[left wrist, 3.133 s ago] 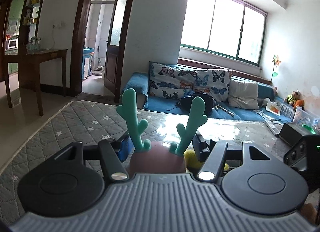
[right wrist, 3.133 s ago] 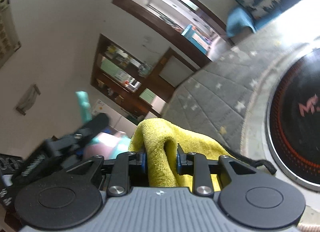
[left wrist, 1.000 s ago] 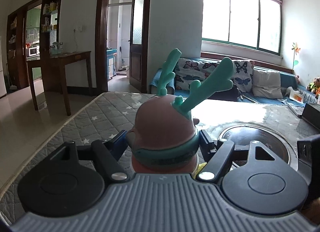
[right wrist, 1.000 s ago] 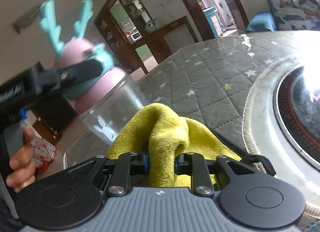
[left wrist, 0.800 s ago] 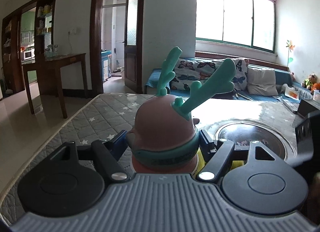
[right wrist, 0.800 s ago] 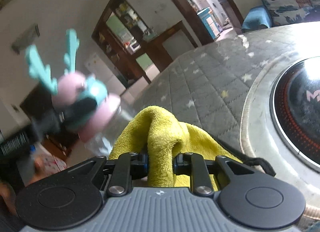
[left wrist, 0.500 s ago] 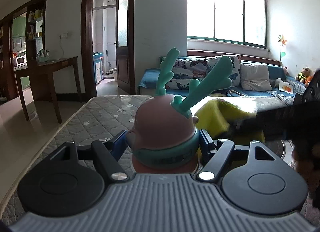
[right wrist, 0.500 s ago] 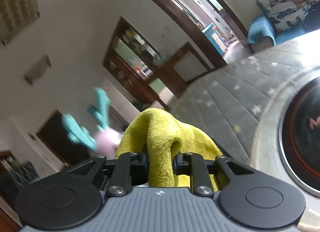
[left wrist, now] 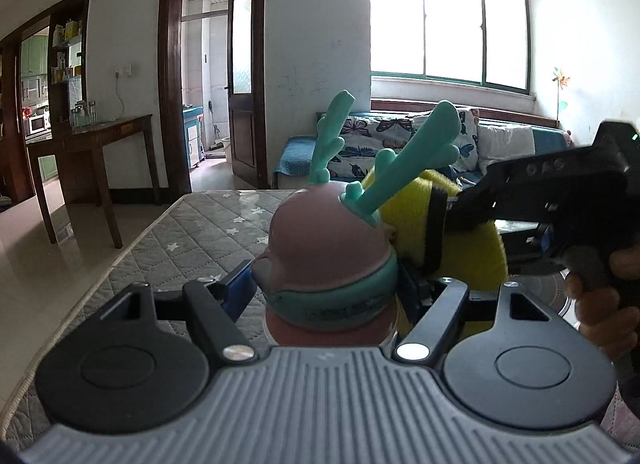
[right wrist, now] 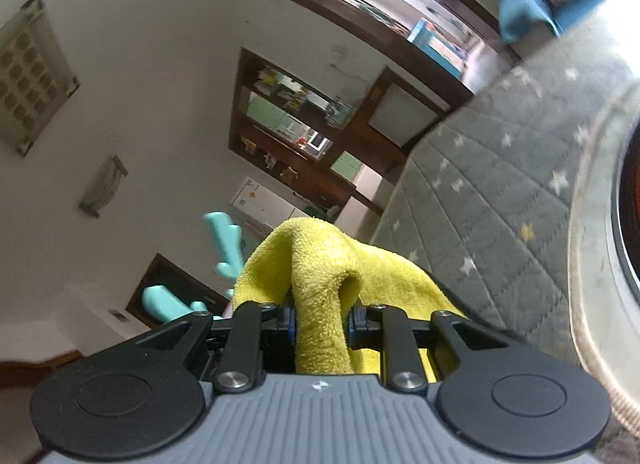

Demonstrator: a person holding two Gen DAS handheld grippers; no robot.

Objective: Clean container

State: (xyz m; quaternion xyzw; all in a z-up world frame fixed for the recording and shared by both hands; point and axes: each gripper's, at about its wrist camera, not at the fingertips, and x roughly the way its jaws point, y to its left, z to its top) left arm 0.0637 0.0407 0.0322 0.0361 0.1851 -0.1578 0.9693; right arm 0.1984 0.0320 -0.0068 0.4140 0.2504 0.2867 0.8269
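Observation:
A container with a pink domed lid, teal band and teal antlers sits tilted between the jaws of my left gripper, which is shut on it. My right gripper is shut on a folded yellow cloth. In the left wrist view the right gripper presses the yellow cloth against the lid's right side, just behind one antler. From the right wrist view only the teal antlers show, left of the cloth; the container's body is hidden.
A grey quilted, star-patterned table cover lies below, with a round black cooktop set into it at the right. A hand holds the right gripper's handle. A wooden side table and a sofa stand farther off.
The right gripper with the yellow cloth has come in from the right and risen up against the container lid, rolling as it went. The left gripper has kept the container nearly still.

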